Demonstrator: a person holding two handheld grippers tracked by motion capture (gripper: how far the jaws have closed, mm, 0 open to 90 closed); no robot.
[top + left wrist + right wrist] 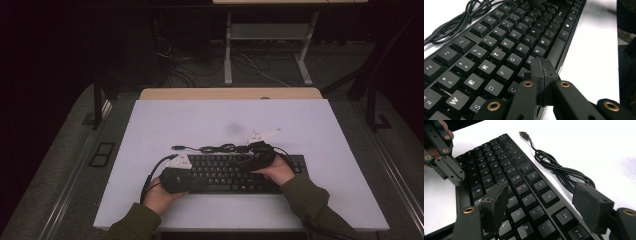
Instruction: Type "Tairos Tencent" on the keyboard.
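Observation:
A black keyboard [235, 175] lies on the white table [200, 120], nearer the front edge. Its coiled cable [220, 148] rests just behind it, with the USB plug [176, 147] loose at the left. My left gripper [201, 183] is shut and empty, its tip [541, 67] hovering low over the keys by the space bar [554, 51]. My right gripper [246, 162] is open above the right half of the keyboard [499, 170], its pads [496, 200] spread over the number and letter rows. The left gripper [451, 173] also shows in the right gripper view.
A wooden table edge [230, 93] runs behind the white surface. Beyond it, a desk frame [228, 50] and loose cables [190, 70] sit on the dark floor. The bundled cable [559, 171] lies close beside the keyboard's back edge.

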